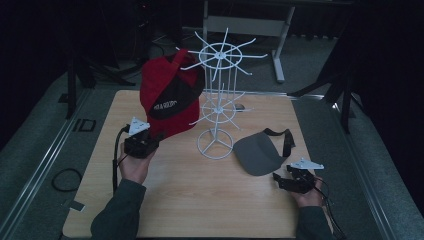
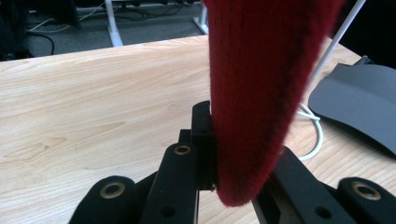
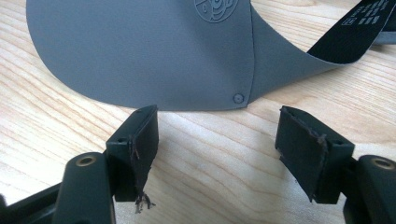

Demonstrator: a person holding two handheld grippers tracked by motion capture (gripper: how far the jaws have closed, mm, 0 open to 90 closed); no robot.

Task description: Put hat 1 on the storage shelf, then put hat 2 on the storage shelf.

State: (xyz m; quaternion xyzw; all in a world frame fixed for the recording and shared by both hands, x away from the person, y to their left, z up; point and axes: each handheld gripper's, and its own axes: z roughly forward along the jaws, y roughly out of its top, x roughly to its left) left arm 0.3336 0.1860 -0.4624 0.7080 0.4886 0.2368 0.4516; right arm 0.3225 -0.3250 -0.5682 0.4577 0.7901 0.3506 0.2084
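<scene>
Red cap: a red fabric baseball cap with a dark front panel [image 1: 167, 97] hangs at the left side of a white wire display stand with radiating hook arms [image 1: 217, 100]; its red brim [image 2: 254, 93] points down toward the table
Left gripper: the black left gripper [image 1: 150, 137] is held just under the cap, at the table's left; in the left gripper view its jaws are clamped on the lower edge of the brim, one on each face of it
Right gripper: the black right gripper [image 1: 280, 179] sits low at the table's near right; its jaws stand apart with bare wood between them, just short of the visor's edge and not touching it
Grey visor: a flat grey sun visor with a black strap [image 3: 149, 51] lies on the table to the right of the stand's ring base, just ahead of the right gripper
Table: a light wooden tabletop [image 1: 200, 200] bears the stand and the visor
</scene>
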